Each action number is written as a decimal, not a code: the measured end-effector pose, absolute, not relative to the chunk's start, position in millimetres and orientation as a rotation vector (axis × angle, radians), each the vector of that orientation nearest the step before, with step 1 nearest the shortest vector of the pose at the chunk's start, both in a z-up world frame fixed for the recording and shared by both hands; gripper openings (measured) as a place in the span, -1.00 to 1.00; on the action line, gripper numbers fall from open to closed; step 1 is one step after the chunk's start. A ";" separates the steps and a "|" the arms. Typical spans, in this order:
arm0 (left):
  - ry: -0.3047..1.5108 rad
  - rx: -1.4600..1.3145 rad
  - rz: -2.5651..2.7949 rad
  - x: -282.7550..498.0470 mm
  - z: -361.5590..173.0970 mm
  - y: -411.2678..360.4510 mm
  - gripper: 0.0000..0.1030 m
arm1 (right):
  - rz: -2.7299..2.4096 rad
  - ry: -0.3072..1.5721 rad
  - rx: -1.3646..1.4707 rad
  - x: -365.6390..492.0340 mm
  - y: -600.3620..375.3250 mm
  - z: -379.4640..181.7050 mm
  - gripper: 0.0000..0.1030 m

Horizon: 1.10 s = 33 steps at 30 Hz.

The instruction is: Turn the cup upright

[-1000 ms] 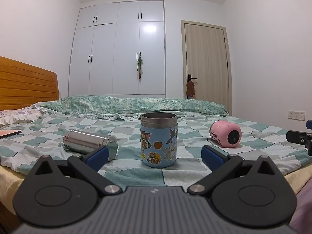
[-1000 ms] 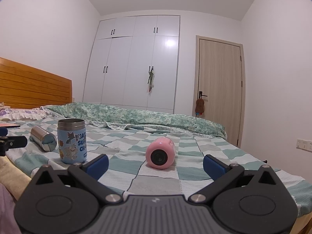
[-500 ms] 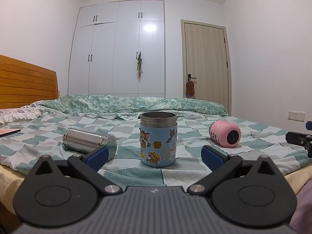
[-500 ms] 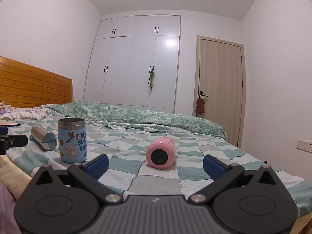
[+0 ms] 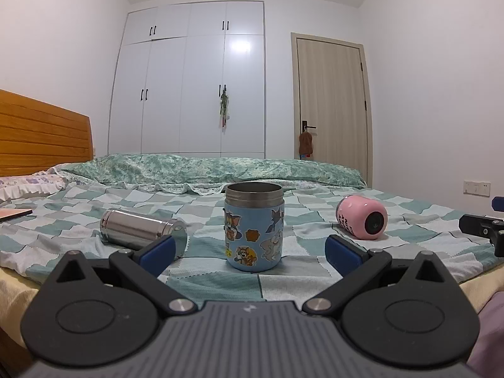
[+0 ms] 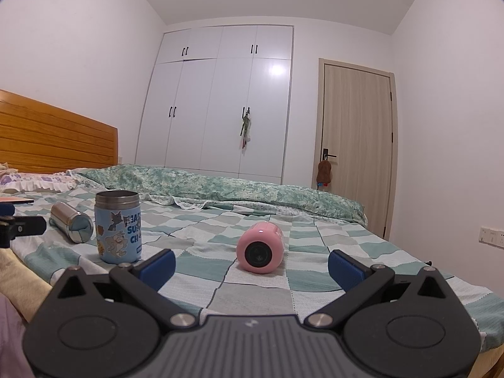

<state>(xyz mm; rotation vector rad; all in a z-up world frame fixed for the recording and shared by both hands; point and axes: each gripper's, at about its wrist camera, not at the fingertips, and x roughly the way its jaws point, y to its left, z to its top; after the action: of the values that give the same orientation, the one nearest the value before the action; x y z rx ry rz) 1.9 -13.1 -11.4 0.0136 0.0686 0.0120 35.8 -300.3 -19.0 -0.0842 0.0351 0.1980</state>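
A pink cup (image 6: pixel 260 249) lies on its side on the checked bedspread, one round end toward me; it also shows in the left wrist view (image 5: pixel 363 217). A steel cup (image 5: pixel 141 229) lies on its side at the left (image 6: pixel 71 222). A blue cartoon cup (image 5: pixel 254 226) stands upright between them (image 6: pixel 118 226). My left gripper (image 5: pixel 250 249) is open and empty, short of the blue cup. My right gripper (image 6: pixel 252 263) is open and empty, in front of the pink cup.
The bed (image 5: pixel 315 280) has a wooden headboard (image 5: pixel 41 138) at the left and a rolled green quilt (image 5: pixel 214 170) at the back. A flat book or tablet (image 5: pixel 14 214) lies far left. White wardrobe and door stand behind.
Both grippers stay open and nearly still; the views shift only slightly.
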 end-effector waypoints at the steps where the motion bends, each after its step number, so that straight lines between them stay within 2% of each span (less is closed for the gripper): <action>1: 0.068 0.014 0.014 1.8 -11.3 -12.6 1.00 | 0.198 0.035 -0.085 35.8 -300.2 -19.0 1.00; 33: 0.063 0.012 0.010 -0.2 -10.3 -14.1 1.00 | 0.199 0.035 -0.087 35.6 -299.4 -19.1 1.00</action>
<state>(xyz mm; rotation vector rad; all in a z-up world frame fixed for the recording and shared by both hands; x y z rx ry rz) -0.2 -14.1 -10.3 0.0121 0.0633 0.0098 35.6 -299.4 -19.1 -0.0875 0.0351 0.1990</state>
